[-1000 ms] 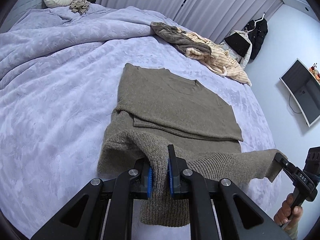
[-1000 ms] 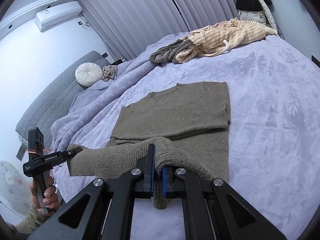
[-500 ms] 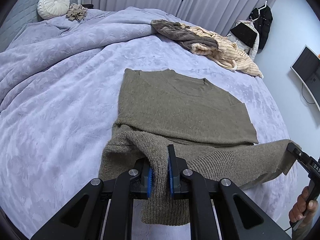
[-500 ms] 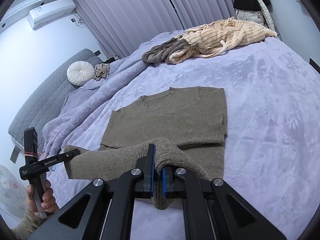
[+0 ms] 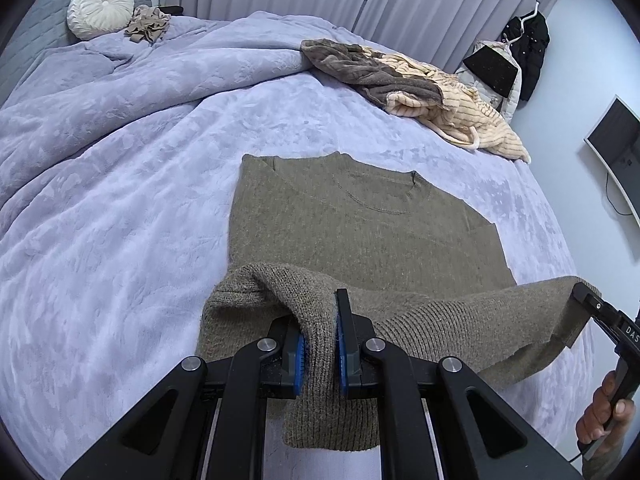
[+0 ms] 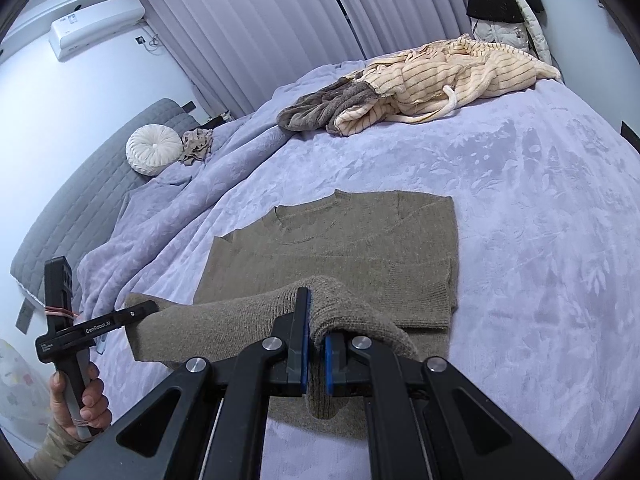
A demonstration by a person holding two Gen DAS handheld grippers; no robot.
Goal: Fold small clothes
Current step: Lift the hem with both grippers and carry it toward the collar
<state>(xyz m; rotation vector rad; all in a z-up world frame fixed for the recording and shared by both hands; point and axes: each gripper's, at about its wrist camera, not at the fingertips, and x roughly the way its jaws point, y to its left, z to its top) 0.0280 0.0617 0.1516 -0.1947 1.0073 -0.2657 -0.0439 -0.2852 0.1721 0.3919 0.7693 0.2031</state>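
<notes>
An olive-brown knit sweater (image 5: pixel 360 224) lies flat on the lavender bed (image 5: pixel 120 208), sleeves folded in; it also shows in the right wrist view (image 6: pixel 340 248). My left gripper (image 5: pixel 320 340) is shut on the left corner of its ribbed bottom hem. My right gripper (image 6: pixel 316 356) is shut on the right hem corner. Both hold the hem lifted above the bed, stretched between them, over the sweater's lower part. The right gripper shows in the left wrist view (image 5: pixel 580 292), the left one in the right wrist view (image 6: pixel 148 308).
A heap of cream striped and grey-brown clothes (image 5: pixel 420 92) lies at the bed's far side. A round white cushion (image 5: pixel 100 6) and a small beige garment (image 5: pixel 148 28) sit by the headboard. Coats (image 5: pixel 516 64) hang by the curtains. A monitor (image 5: pixel 616 148) is on the right wall.
Both grippers have carried the lifted hem forward over the sweater toward its collar, and the cameras now look further up the bed. Both stay shut on the hem.
</notes>
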